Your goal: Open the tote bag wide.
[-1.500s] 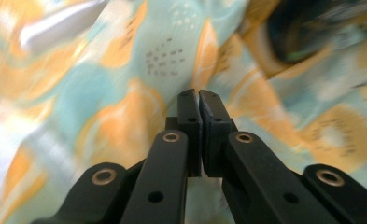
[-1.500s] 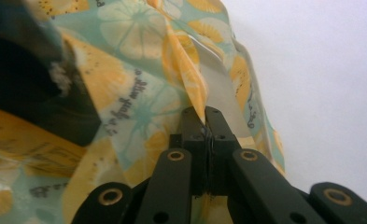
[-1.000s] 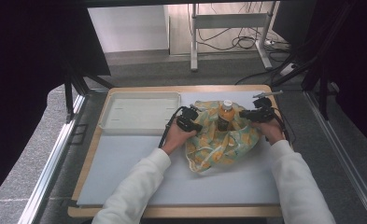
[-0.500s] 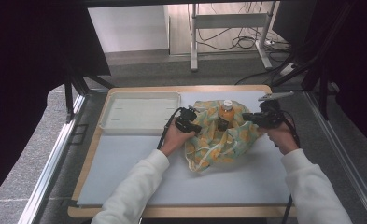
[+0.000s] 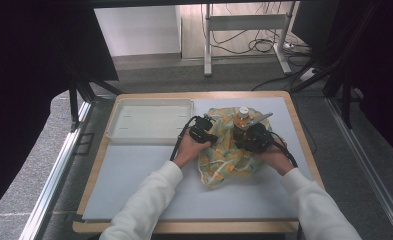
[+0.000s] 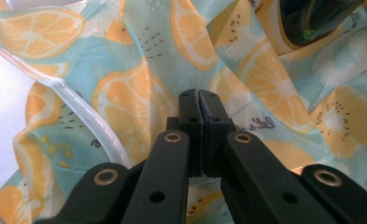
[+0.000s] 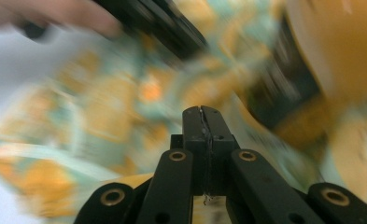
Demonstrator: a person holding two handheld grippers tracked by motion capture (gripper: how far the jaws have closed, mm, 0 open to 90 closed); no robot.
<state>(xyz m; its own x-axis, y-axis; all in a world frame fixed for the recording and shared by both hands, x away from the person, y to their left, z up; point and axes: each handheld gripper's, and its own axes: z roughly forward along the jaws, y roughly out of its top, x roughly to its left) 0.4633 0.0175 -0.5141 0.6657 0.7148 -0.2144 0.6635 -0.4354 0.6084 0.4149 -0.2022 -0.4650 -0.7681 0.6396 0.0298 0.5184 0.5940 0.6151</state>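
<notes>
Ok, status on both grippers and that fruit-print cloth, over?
Left gripper shut, fingers pinching the cloth. Right gripper shut beside the bottle; grip on cloth unclear. Bottle upright in the bunched cloth. Tray sits apart, nothing blocking.

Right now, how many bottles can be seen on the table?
1. The bottle stands upright in the middle of the fruit-print cloth, just beyond the right gripper. The cloth's folds may hide other things.
</notes>
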